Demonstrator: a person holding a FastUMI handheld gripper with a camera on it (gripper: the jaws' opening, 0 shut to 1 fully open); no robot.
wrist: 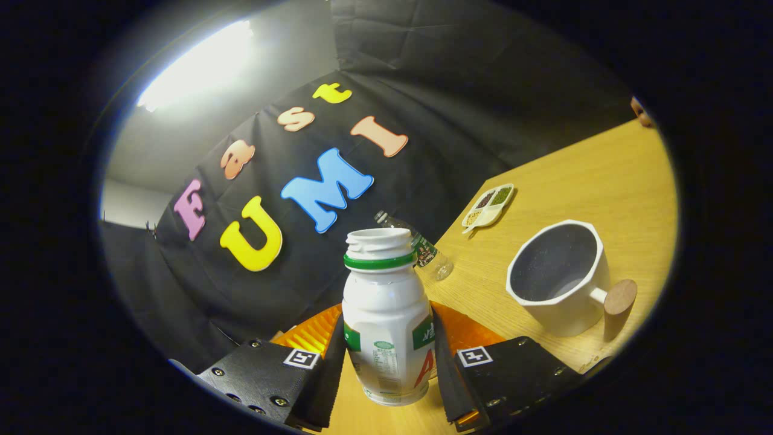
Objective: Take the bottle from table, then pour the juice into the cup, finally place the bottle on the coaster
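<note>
The tool (389, 356) grips the open white bottle (386, 320) between both fingers, left of the cup (558, 278). Tilted hastily, juice may miss the rim and wet the counter (580, 181).

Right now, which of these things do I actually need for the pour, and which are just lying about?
For the job: white bottle, held between the gripper fingers; white cup; orange coaster behind the bottle.

Lying about: clear plastic bottle on its side; small divided dish of beans or seeds.
</note>
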